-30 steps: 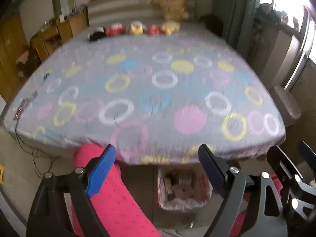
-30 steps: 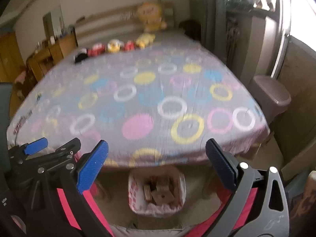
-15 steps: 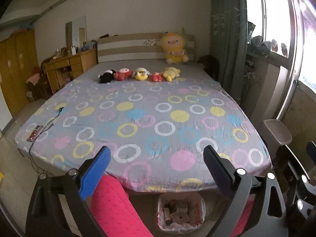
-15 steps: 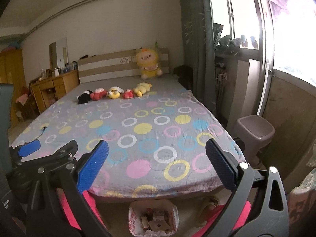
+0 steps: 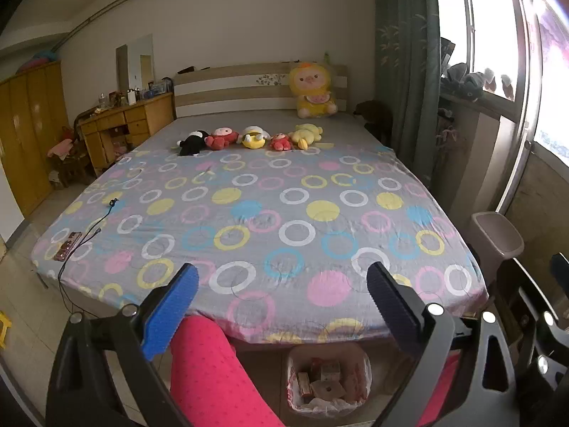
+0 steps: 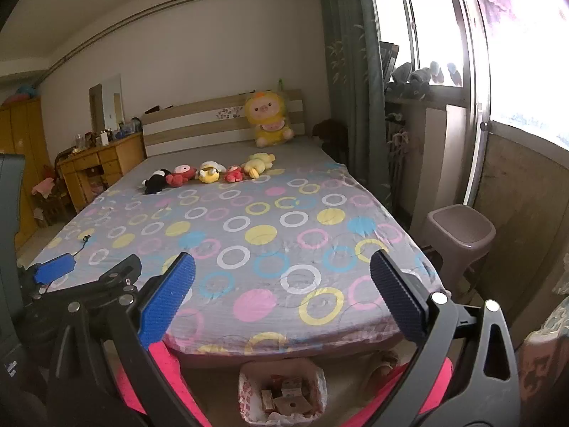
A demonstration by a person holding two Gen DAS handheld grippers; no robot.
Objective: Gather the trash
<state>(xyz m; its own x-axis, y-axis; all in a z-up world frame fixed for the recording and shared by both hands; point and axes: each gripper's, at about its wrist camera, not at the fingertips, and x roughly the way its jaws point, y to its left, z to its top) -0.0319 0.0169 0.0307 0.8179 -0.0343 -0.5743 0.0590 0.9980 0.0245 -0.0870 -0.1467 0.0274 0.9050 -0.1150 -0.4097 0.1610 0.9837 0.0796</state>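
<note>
Trash (image 5: 329,382) lies in a lined bin (image 5: 363,363) on the floor at the foot of the bed (image 5: 256,213), at 6 o'clock in my left view. My left gripper (image 5: 281,315) stands wide with nothing between its fingers, aimed over the bed toward 12 o'clock, well above the bin. The pieces look like small cardboard boxes, packed loosely; I cannot tell a common long axis, and the bin mouth faces up. A cable (image 5: 87,235) and a small device lie on the bed edge at 9 o'clock. My pink-clad leg (image 5: 209,373) sits just beside the bin at 7 o'clock.

Right view: the bin (image 6: 245,380) is again at 6 o'clock, below the bed edge, with the boxes (image 6: 284,398) inside. My right gripper (image 6: 282,297) is likewise wide and carries nothing. A stool (image 6: 458,227) stands at 3 o'clock beside the bed.

Risks, in my judgement: no loose trash shows on the bed, so I may reach for the cable by mistake. Lowering toward the bin, a finger could snag the thin liner and drag it off the rim. With both grippers close together, they could collide over the narrow opening.
</note>
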